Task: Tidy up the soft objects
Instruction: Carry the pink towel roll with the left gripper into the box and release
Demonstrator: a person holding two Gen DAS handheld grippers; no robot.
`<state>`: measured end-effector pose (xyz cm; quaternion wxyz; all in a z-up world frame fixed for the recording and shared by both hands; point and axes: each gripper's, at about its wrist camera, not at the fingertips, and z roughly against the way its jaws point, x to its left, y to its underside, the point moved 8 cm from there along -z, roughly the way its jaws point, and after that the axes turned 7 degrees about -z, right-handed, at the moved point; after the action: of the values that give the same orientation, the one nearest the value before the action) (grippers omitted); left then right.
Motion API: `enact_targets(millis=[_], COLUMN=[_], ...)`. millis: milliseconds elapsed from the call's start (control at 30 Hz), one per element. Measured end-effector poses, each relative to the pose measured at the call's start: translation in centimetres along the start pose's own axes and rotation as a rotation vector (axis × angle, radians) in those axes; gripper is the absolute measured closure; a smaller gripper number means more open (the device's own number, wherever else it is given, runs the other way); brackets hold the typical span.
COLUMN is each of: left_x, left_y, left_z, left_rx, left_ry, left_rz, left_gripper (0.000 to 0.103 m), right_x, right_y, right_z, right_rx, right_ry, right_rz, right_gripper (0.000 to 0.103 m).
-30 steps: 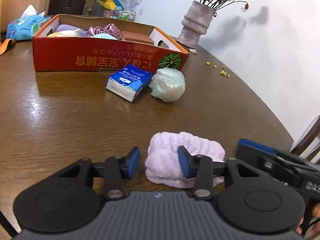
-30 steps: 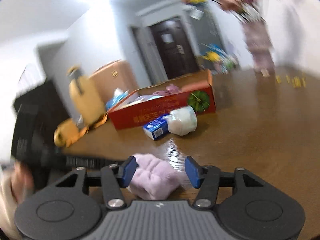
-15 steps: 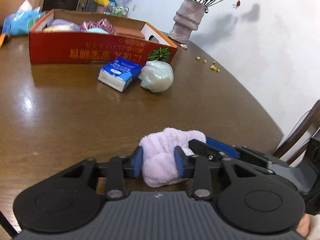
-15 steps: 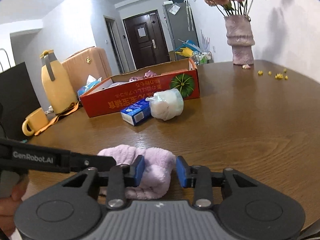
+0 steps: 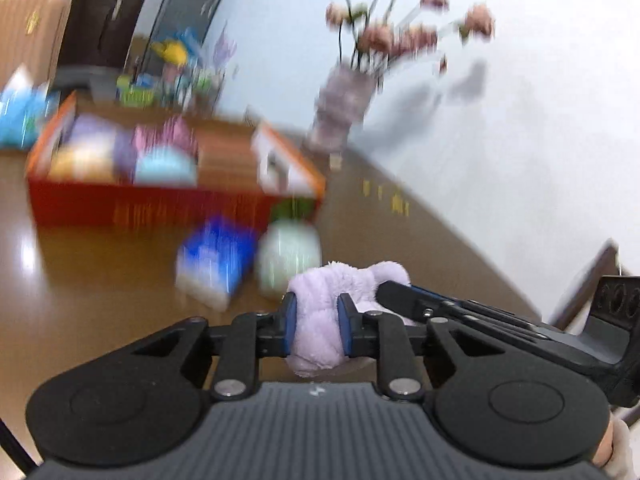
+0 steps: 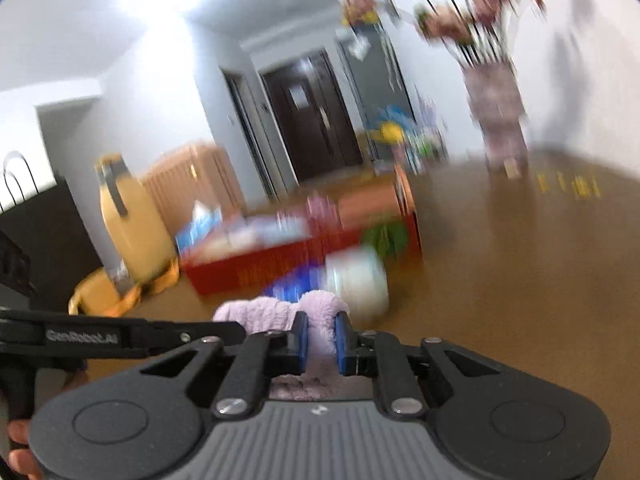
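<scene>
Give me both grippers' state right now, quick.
Left gripper: shut on the towel.
Right gripper: shut on the same towel, at its other end.

Brown wooden table (image 5: pixel 100 292); on it a red cardboard box (image 5: pixel 152 204), blue tissue pack (image 5: pixel 214 266), pale green bundle (image 5: pixel 288 258), vase (image 5: pixel 340 108), yellow jug (image 6: pixel 128 224).

Right tool (image 6: pixel 321 338) clamps the lilac plush cloth (image 6: pixel 276 314) alongside the left tool (image 6: pixel 224 330), above the brown desk (image 6: pixel 520 280), with a blurred red box (image 6: pixel 280 264) beyond.
</scene>
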<state>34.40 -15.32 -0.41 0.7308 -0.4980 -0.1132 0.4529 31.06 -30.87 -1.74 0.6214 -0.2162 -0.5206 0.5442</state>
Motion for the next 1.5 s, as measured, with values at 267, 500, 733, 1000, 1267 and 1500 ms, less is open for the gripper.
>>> enact_targets(millis=[267,500,733,1000,1267,1500], left_x=[6.6,9.9,10.9,9.2,9.1,8.2], left_y=[-11.2,-8.5,-7.3,-12.1,-14.0,-12.3], left_z=[-10.1,-17.4,-18.1,-9.9,3.8,8.7], left_rx=[0.01,0.163,0.19,0.05,-0.157,-0.183], left_ry=[-0.089,-0.131,-0.131,-0.224,-0.435,-0.475], left_rz=[0.031,0.039,0.057,-0.095,-0.243,-0.221], left_gripper=[0.081,0.08,0.063,0.051,0.024,0.019], right_x=[0.0,-2.5,-3.3,-1.3,2.8,5.3], right_y=[-11.8,-10.7,-9.1,-14.0,-17.5,-17.0], right_z=[-13.1,-21.1,-21.4,-16.5,-6.9,-3.4], right_rx=[0.026,0.18,0.241,0.127,-0.016,-0.042], right_ry=[0.059,0.199,0.307,0.262,0.165,0.106], right_rz=[0.169,0.271,0.351,0.334,0.354,0.345], right_gripper=[0.09,0.089,0.082,0.079,0.063,0.062])
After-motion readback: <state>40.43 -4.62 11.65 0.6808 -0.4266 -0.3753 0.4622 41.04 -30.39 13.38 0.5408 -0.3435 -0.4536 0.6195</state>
